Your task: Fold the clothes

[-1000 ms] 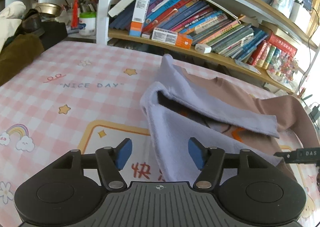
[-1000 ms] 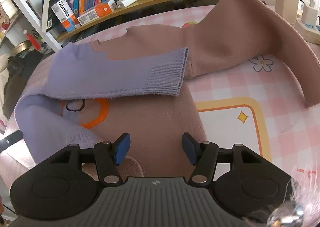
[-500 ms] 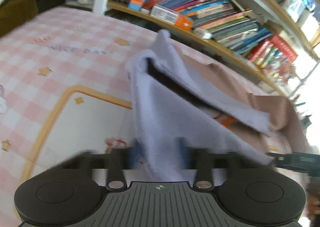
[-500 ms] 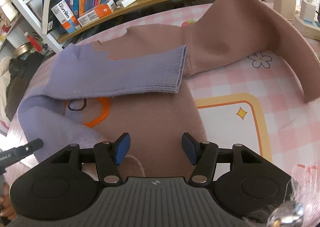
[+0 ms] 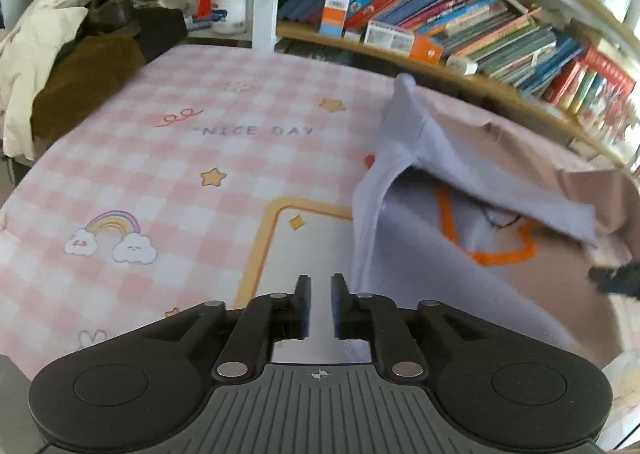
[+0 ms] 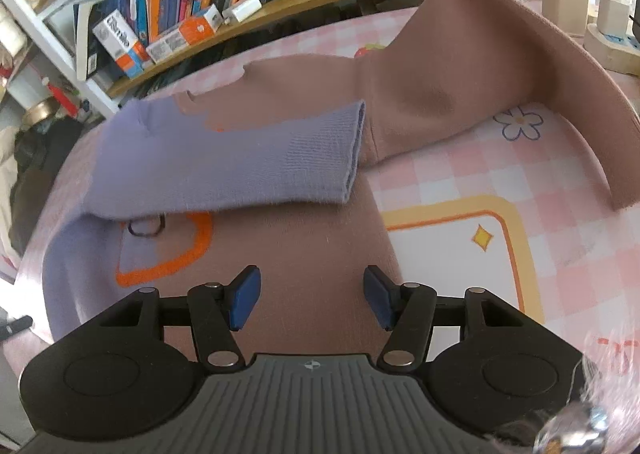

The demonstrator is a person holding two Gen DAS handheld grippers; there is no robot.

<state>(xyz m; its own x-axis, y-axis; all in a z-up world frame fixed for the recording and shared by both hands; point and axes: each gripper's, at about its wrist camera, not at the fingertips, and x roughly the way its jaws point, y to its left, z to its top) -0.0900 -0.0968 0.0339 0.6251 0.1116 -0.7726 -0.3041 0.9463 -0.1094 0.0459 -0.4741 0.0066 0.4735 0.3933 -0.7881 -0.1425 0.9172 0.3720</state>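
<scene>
A lilac and brown sweater (image 6: 304,238) with an orange outline print lies on the pink checked tablecloth (image 5: 168,157). Its lilac sleeve (image 6: 248,161) is folded across the chest; the brown sleeve (image 6: 520,65) stretches out to the right. In the left wrist view the sweater (image 5: 440,254) lies to the right of my left gripper (image 5: 320,302), whose jaws are nearly closed with nothing between them, over the cloth beside the hem. My right gripper (image 6: 312,298) is open above the sweater's brown lower body.
Bookshelves (image 5: 440,25) run along the far side of the table. A pile of beige and brown clothes (image 5: 52,65) sits at the far left. A pen holder and charger (image 6: 600,5) stand at the far right.
My left gripper closed from wide open and moved left off the lilac hem, which it straddled half a second ago. My right gripper stayed open and shifted little.
</scene>
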